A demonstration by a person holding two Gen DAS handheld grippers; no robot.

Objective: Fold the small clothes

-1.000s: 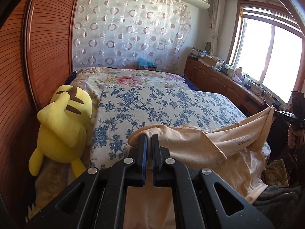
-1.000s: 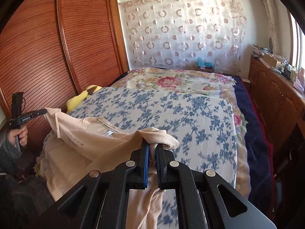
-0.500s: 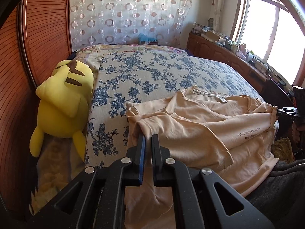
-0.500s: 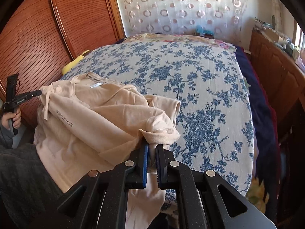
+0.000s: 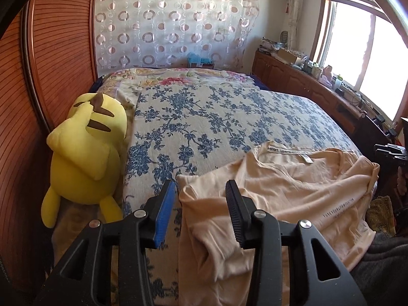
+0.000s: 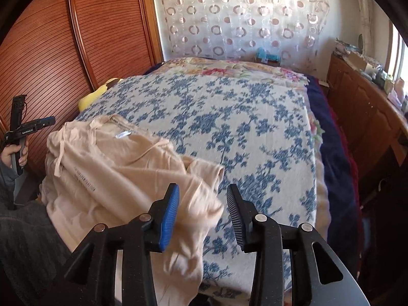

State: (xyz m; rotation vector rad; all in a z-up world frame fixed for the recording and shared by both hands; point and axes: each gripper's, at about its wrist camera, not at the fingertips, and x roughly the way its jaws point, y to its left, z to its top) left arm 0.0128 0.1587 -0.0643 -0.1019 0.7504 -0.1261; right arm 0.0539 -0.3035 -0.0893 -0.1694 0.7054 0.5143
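On the near edge of the bed, in the left wrist view, a peach T-shirt [image 5: 293, 191] lies rumpled on the blue-flowered bedspread [image 5: 216, 119], collar and label away from the camera, its lower part hanging over the bed edge. The left gripper [image 5: 201, 196] has its jaws spread wide and grips nothing; the shirt's left edge sits between them. No neat fold shows, so I judge the work barely begun: the cloth needs smoothing, then sleeves and body folding. A yellow plush toy [image 5: 86, 155] leans against the wooden wardrobe doors [image 5: 51, 51] beside the bed, clear of the shirt. A low cabinet [image 5: 293, 76] under the window carries clutter, well apart.

In the right wrist view, the right gripper [image 6: 202, 204] is likewise open and empty, with a blurred bunch of shirt fabric between its jaws. The T-shirt [image 6: 114, 168] is bunched and creased, one sleeve doubled over. Most of the bedspread [image 6: 242, 117] beyond is free for laying it out; nothing obstructs.
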